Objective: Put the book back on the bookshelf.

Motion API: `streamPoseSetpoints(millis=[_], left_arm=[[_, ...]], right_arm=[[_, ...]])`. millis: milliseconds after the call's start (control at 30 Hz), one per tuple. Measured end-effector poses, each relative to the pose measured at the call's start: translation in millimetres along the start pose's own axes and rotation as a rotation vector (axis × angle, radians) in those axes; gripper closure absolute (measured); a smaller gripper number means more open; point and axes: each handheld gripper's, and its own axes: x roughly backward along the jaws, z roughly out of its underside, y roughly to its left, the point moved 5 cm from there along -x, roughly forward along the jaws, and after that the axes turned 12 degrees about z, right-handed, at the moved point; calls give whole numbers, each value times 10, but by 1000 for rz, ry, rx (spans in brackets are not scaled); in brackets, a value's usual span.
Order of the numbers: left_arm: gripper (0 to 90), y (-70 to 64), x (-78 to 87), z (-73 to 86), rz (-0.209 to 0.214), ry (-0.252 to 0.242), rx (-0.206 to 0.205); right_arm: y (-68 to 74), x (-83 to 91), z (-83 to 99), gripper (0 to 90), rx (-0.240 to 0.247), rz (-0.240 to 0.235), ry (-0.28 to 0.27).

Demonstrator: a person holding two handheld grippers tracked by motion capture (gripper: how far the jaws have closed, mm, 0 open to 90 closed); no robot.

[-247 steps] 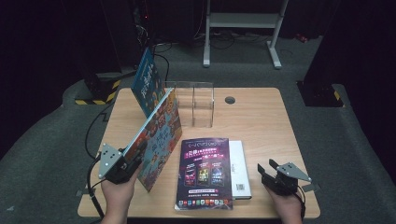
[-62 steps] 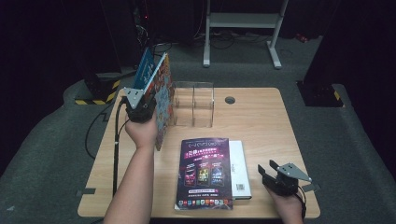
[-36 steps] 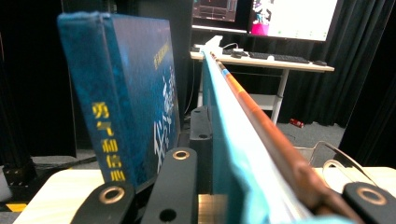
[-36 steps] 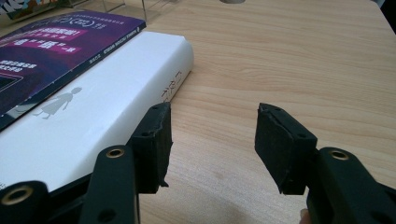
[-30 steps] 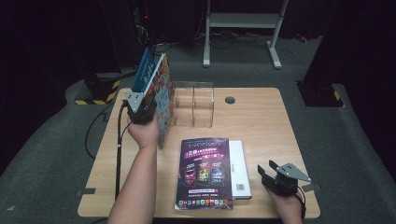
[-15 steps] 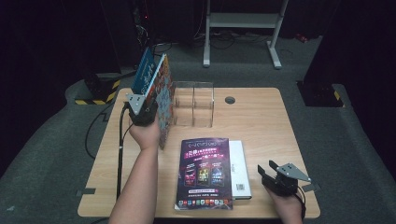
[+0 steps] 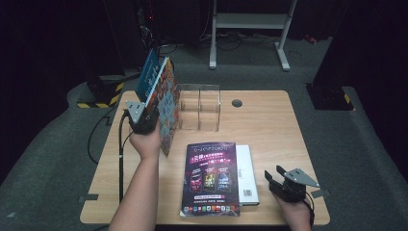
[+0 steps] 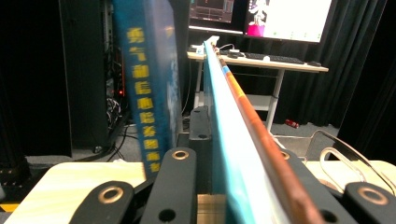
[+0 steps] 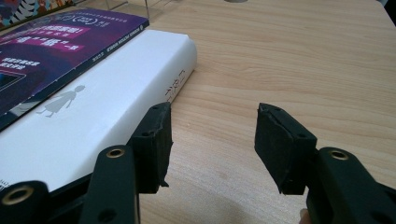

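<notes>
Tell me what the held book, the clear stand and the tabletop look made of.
Colourful book in the left gripper: glossy printed paper cover, thin, slightly bowed seen edge-on from the left gripper view.
Clear stand: likely acrylic, perhaps glass; transparent, with bright edges.
Table: light wood-grain top, probably laminate; matte, even grain in the right gripper view.

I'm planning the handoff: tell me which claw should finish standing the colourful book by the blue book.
Left. The left claw already grips the colourful book upright beside the blue book. The right claw rests open near the white book, far from the clear rack.
</notes>
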Motion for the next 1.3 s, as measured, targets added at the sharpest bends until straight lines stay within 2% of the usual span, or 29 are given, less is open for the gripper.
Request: streamPoseSetpoints(millis=[267, 400, 533, 800, 867, 1100, 1233, 1300], left_arm=[[797, 42, 47, 13, 2, 6, -1], [788, 43, 64, 16, -8, 17, -26], [785, 61, 69, 7, -7, 32, -27], [782, 70, 76, -9, 7, 57, -25], [781, 78, 81, -17, 21, 66, -20], [771, 80, 88, -52, 27, 119, -48], [772, 94, 88, -69, 45, 134, -31], [772, 95, 88, -74, 47, 140, -37]], right_arm=[[14, -6, 7, 463, 4, 0, 6], [22, -15, 11, 463, 8, -3, 9], [27, -23, 16, 463, 11, -3, 10], [32, -27, 19, 463, 9, -5, 15], [30, -23, 18, 463, 7, -6, 14], [34, -24, 15, 463, 11, -7, 15], [36, -20, 13, 462, 11, -10, 16], [37, -17, 13, 462, 9, -11, 17]])
